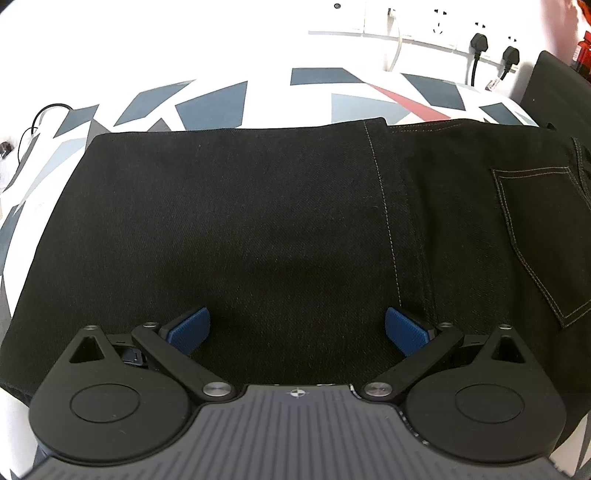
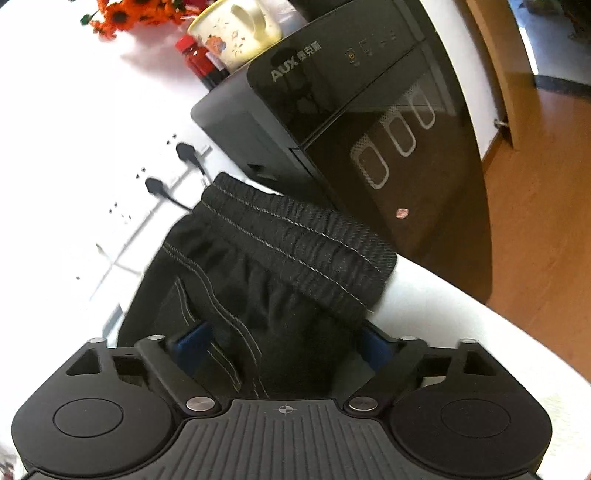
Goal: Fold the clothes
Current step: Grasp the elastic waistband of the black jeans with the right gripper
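Black trousers (image 1: 258, 229) lie flat on the patterned surface (image 1: 214, 99), long axis running left to right, waistband (image 2: 295, 251) end at right beside a black appliance (image 2: 369, 110). Left gripper (image 1: 297, 330) hovers over the cloth, fingers (image 1: 190, 328) spread, gripping nothing. Right gripper (image 2: 284, 347) fingers wide, cloth bunched between them, grip unclear.

A lived-in home room: a patterned worktop cloth (image 1: 207, 99) under wall sockets (image 1: 439, 27), a black AUX appliance (image 2: 369, 122), a floral mug (image 2: 236, 33), orange flowers (image 2: 129, 13) and wooden flooring (image 2: 546, 184).
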A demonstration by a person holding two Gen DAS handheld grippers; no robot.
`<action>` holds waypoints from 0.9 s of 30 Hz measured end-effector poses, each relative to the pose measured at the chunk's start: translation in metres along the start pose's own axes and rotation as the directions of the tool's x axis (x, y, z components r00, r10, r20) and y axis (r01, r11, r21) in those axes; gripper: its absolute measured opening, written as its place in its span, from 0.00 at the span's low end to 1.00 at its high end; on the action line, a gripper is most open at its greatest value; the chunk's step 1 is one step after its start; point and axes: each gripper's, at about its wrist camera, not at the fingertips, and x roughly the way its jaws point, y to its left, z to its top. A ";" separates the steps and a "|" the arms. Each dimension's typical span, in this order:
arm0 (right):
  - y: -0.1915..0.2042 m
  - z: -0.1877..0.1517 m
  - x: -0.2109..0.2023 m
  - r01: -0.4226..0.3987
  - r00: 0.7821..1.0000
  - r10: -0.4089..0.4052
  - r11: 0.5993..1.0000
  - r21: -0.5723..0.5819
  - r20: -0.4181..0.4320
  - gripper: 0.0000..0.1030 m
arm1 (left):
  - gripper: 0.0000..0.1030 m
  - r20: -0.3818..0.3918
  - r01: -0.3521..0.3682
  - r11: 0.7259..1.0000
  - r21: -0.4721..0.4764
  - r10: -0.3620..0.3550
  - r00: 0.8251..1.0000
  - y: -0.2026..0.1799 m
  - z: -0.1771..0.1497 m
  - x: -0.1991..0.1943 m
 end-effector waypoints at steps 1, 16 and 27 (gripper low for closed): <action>0.001 0.002 0.003 0.001 1.000 -0.002 1.000 0.017 0.011 0.90 | 1.00 0.003 0.002 1.000 0.014 -0.002 1.000 0.000 0.000 0.000; 0.011 0.013 -0.005 0.013 0.991 -0.015 1.000 0.013 0.134 0.29 | 1.00 0.013 0.023 0.999 0.024 -0.024 1.000 0.003 0.000 0.002; 0.001 0.013 -0.001 -0.010 0.993 0.002 0.998 0.068 0.114 0.31 | 1.00 0.001 0.034 0.999 0.041 -0.034 0.999 0.003 0.003 0.004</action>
